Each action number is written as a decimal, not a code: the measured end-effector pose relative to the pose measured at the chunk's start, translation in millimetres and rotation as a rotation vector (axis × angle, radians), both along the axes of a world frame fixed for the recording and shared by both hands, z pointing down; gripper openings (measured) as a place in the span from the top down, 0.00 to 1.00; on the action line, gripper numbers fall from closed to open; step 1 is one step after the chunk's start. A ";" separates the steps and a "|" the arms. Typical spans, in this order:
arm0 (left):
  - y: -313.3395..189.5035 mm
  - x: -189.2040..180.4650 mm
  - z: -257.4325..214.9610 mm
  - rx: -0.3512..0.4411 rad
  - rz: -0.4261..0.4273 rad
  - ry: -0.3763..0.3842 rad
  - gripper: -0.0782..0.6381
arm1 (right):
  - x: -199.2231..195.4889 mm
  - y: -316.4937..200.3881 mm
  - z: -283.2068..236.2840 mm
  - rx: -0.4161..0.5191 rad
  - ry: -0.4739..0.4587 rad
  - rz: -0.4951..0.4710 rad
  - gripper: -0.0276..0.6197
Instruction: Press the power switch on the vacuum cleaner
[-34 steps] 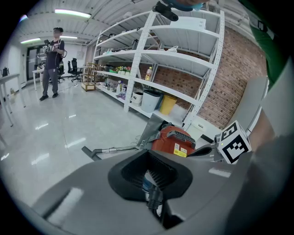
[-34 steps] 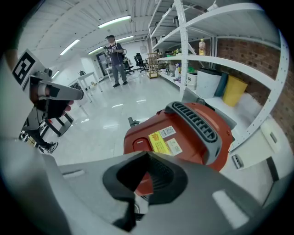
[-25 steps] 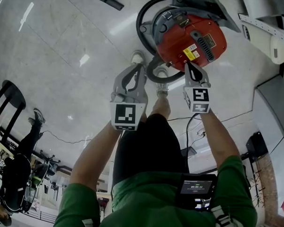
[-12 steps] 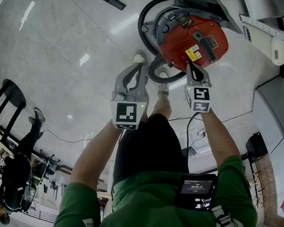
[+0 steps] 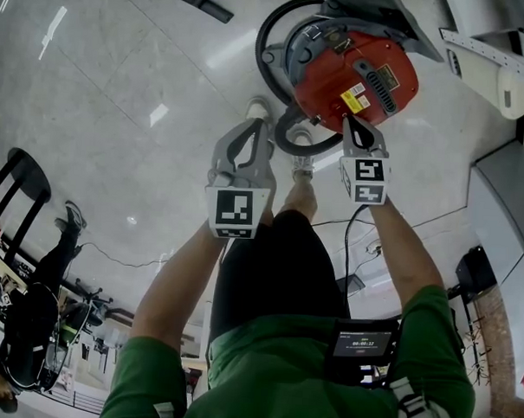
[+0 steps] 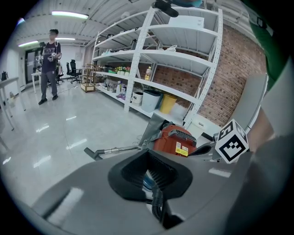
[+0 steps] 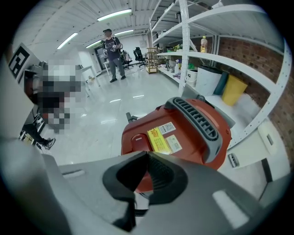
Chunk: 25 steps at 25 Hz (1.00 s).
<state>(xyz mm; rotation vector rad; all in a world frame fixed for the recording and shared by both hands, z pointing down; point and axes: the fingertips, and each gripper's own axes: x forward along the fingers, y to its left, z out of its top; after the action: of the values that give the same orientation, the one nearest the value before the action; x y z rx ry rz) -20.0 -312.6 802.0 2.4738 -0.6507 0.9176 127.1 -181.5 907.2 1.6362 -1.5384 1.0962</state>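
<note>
I hold right gripper (image 5: 349,123): jaws closed, empty, tip near red vacuum cleaner (image 5: 359,65). Left gripper (image 5: 253,125): closed, empty.

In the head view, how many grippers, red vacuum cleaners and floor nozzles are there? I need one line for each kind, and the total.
Grippers: 2, the left gripper and the right gripper
Red vacuum cleaner: 1
Floor nozzle: 1
Total: 4

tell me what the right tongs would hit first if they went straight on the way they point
The right tongs would most likely meet the red vacuum cleaner first, on its body near the yellow label. Nothing shows between them, though depth is unclear.
</note>
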 end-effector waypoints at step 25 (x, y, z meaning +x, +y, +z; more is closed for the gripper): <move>14.1 19.9 -155.6 0.175 0.018 0.099 0.88 | 25.8 -26.6 -225.2 0.310 0.079 -0.037 0.92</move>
<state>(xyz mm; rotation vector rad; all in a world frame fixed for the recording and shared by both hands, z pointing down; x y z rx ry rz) -0.1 -298.5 646.4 2.6638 -0.7030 0.7673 152.8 -208.1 682.0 1.8212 -1.7448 0.7928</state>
